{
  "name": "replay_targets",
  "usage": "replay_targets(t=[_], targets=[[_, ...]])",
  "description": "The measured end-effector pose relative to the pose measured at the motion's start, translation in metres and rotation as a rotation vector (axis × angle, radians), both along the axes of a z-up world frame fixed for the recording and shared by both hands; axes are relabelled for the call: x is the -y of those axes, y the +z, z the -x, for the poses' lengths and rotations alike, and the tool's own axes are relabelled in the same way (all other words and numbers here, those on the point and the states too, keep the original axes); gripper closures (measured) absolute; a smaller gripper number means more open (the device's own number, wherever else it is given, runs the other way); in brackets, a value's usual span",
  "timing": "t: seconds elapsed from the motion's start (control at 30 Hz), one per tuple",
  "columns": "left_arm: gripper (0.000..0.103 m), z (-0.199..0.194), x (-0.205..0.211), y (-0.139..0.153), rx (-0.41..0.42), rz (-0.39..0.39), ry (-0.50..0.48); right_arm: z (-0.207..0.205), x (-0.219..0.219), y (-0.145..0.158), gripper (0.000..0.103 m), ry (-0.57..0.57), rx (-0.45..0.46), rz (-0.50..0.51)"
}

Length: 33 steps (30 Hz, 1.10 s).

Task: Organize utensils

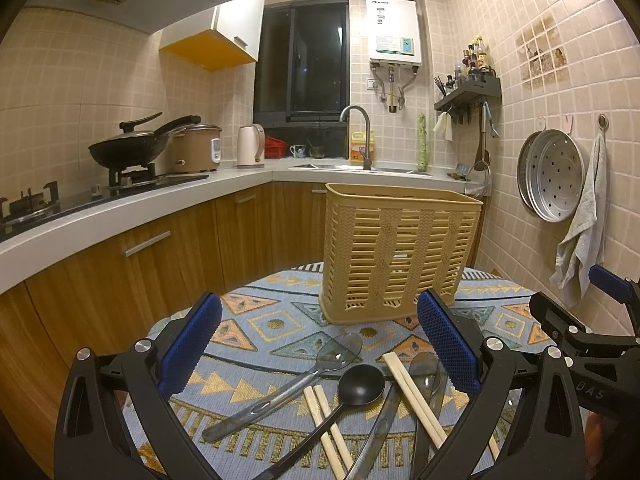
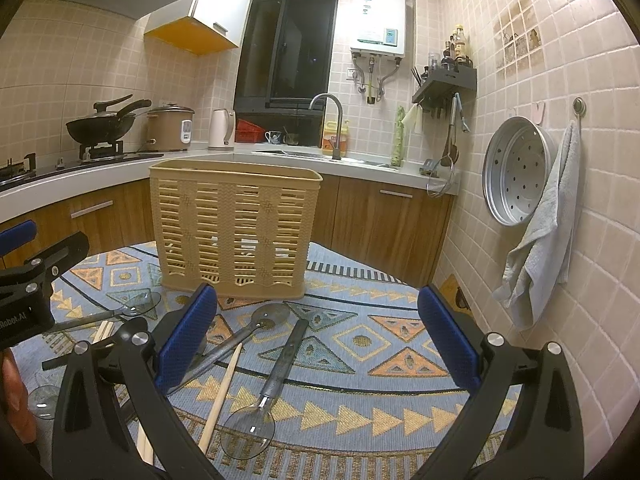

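A tan slatted utensil basket (image 1: 396,256) (image 2: 236,228) stands upright at the far side of a small table with a patterned cloth (image 1: 276,324) (image 2: 360,340). In front of it lie loose utensils: a clear spoon (image 1: 288,384), a black ladle (image 1: 356,388), wooden chopsticks (image 1: 416,396) (image 2: 222,392) and another clear spoon (image 2: 260,396). My left gripper (image 1: 320,344) is open and empty above the utensils. My right gripper (image 2: 320,336) is open and empty above the cloth, to the right of the left one (image 2: 36,280).
Wooden cabinets and a white counter (image 1: 120,216) wrap the left and back, with a wok (image 1: 128,148), rice cooker (image 1: 198,148), kettle (image 1: 251,146) and sink tap (image 1: 358,136). The tiled right wall holds a steamer tray (image 2: 516,172) and a towel (image 2: 540,232).
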<state>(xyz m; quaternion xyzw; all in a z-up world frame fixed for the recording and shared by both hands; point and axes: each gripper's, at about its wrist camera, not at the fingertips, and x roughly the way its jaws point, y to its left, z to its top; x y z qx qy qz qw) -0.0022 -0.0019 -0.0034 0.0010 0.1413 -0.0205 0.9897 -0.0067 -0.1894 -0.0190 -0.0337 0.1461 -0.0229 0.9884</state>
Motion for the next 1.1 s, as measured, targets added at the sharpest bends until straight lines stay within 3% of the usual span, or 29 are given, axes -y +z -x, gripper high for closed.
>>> replay_targets(t=[0.43,0.53,0.6,0.7,0.73,0.8,0.83,0.9,0.97,1.0,1.07,1.1], targets=[[0.008,0.005,0.000,0.000,0.011,-0.007,-0.010,-0.001,0.000,-0.001,0.007,0.001,-0.021,0.000],[0.008,0.007,-0.007,0.001,0.000,0.023,-0.013,-0.006,0.001,-0.003,0.007,-0.050,-0.055,0.001],[0.008,0.003,-0.026,0.001,-0.052,0.089,-0.016,-0.012,0.004,-0.005,0.007,-0.063,-0.099,-0.016],[0.010,-0.012,-0.057,0.008,-0.139,0.132,-0.029,-0.024,0.007,-0.007,0.007,0.019,-0.181,-0.038],[0.013,-0.019,-0.065,0.010,-0.168,0.137,-0.043,-0.028,0.010,-0.008,0.007,0.049,-0.165,-0.082],[0.024,-0.034,-0.080,0.017,-0.242,0.145,-0.095,-0.034,0.011,-0.008,0.007,0.100,-0.239,-0.088],[0.029,-0.045,-0.085,0.021,-0.290,0.134,-0.127,-0.039,0.013,-0.007,0.007,0.115,-0.283,-0.088],[0.031,-0.071,-0.091,0.019,-0.440,0.124,-0.224,-0.050,0.017,-0.002,0.008,0.107,-0.365,-0.084],[0.037,-0.090,-0.091,0.013,-0.540,0.129,-0.315,-0.061,0.020,0.002,0.018,0.110,-0.435,-0.072],[0.037,-0.098,-0.087,0.010,-0.578,0.107,-0.353,-0.068,0.024,0.005,0.021,0.108,-0.472,-0.084],[0.038,-0.114,-0.079,0.001,-0.645,0.035,-0.372,-0.083,0.028,0.007,0.038,0.112,-0.551,-0.088],[0.043,-0.121,-0.073,-0.006,-0.688,0.006,-0.394,-0.091,0.031,0.008,0.041,0.121,-0.595,-0.104]])
